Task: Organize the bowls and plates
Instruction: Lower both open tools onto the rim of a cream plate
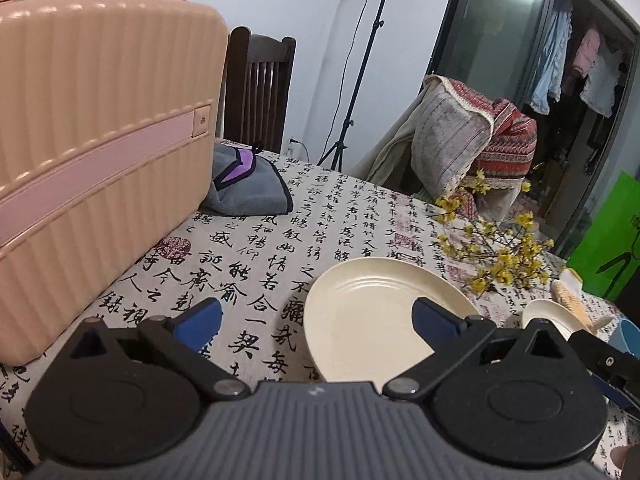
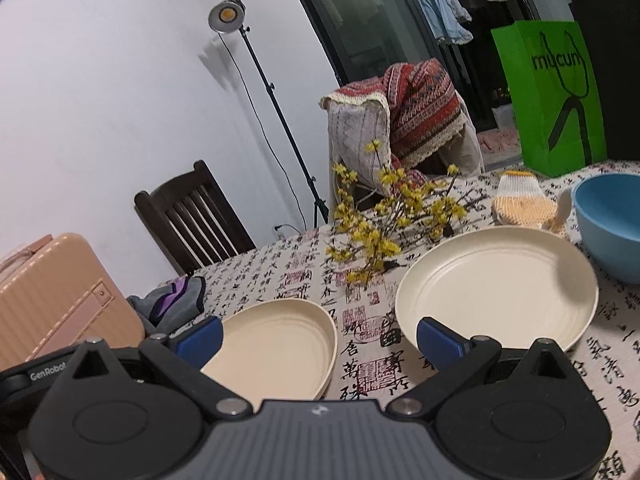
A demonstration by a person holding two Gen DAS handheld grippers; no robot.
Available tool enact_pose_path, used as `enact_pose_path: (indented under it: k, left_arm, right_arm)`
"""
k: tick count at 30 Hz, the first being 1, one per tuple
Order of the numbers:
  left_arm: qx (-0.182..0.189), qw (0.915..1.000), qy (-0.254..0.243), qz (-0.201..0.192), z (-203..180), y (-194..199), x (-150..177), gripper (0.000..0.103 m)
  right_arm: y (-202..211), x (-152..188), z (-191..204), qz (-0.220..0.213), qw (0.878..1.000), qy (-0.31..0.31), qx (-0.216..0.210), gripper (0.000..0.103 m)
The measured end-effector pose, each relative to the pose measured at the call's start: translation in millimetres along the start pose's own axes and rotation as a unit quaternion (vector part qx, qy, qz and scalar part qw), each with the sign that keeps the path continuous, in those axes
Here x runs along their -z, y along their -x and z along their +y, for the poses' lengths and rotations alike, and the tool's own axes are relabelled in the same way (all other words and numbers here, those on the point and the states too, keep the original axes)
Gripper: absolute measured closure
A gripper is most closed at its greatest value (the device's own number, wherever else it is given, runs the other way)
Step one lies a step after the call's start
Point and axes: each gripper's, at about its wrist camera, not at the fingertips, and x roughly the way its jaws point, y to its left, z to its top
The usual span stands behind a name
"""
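I am holding my left tongs (image 1: 316, 322) released over the counter (image 1: 256, 240), gripping nothing, with the pink case (image 1: 100, 152) sitting at ten o'clock and one cream plate (image 1: 372, 320) lying at one o'clock. My right tongs (image 2: 318, 338) are also hanging released and empty: that near plate (image 2: 280, 344) is lying at eleven o'clock, the second plate (image 2: 500, 284) at one o'clock, the blue bowl (image 2: 612, 220) beside it at two o'clock.
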Motion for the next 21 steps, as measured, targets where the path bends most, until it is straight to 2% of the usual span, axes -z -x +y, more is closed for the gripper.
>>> enact_pose_path:
  k: [10,14,19,21]
  left_arm:
    - [-0.022,0.9996,0.007,0.017,-0.7,-28.3,-6.4,0.000]
    - [-0.028,0.9993,0.011,0.021,1.1,-38.9,-5.5,0.000]
    - [-0.018,0.9994,0.012,0.025,4.8,-49.3,-0.3,0.000]
    - [-0.014,0.9994,0.014,0.027,7.0,-51.8,0.4,0.000]
  right_arm:
    - [-28.5,4.6,4.2,0.024,1.000,-0.004,0.000,0.000]
    - [-38.9,7.3,6.4,0.034,0.999,-0.001,0.005,0.005]
    - [-50.9,8.3,12.8,0.043,0.999,0.010,0.008,0.009]
    - [-55.9,9.5,15.2,0.047,0.999,0.014,0.011,0.014]
